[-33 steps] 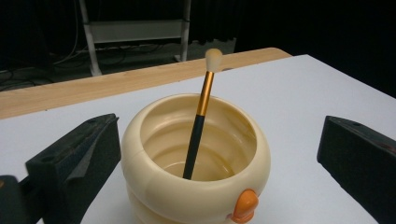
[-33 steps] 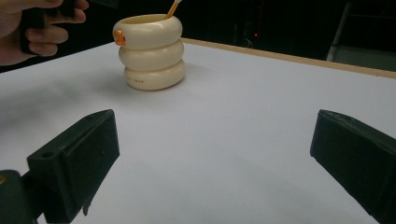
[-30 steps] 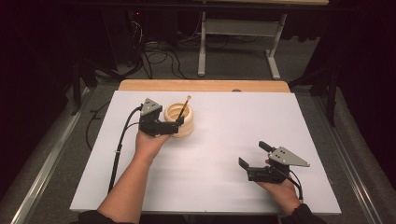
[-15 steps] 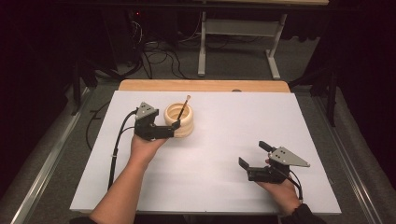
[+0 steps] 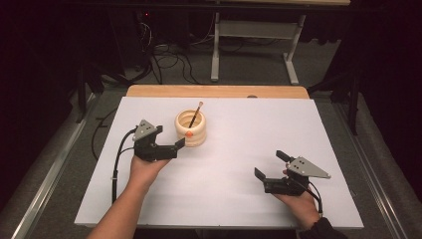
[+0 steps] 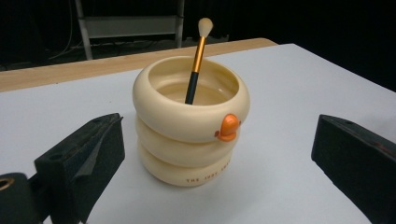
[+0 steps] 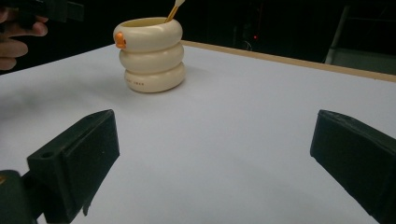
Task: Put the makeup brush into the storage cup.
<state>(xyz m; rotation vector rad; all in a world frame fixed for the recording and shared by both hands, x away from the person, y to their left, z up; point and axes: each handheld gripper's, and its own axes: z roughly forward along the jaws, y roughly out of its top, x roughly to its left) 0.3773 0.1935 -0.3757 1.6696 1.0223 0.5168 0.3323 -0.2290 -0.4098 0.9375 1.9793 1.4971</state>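
Observation:
A cream three-ringed holder [image 5: 190, 128] with a small orange beak stands upright on the white table, left of centre. A black-and-gold brush [image 5: 195, 113] leans inside it, bristles up. My left gripper [image 5: 171, 138] sits just left of the holder, open and holding nothing, a short gap away from it. In the left gripper view the holder [image 6: 187, 135] and brush [image 6: 198, 56] stand between and beyond the two spread jaws. My right gripper [image 5: 269, 165] rests open near the front right. In the right gripper view the holder [image 7: 152, 56] stands far off at the upper left.
The white sheet [image 5: 239, 144] covers the table, with a wooden strip [image 5: 219, 91] along its far edge. A black cable [image 5: 118, 159] trails from the left gripper toward the front. Beyond the table are a metal stand [image 5: 254, 50] and floor cables.
My left gripper has drawn back from the holder toward the near left, opening a gap. The brush stays in the holder. The right gripper has not moved.

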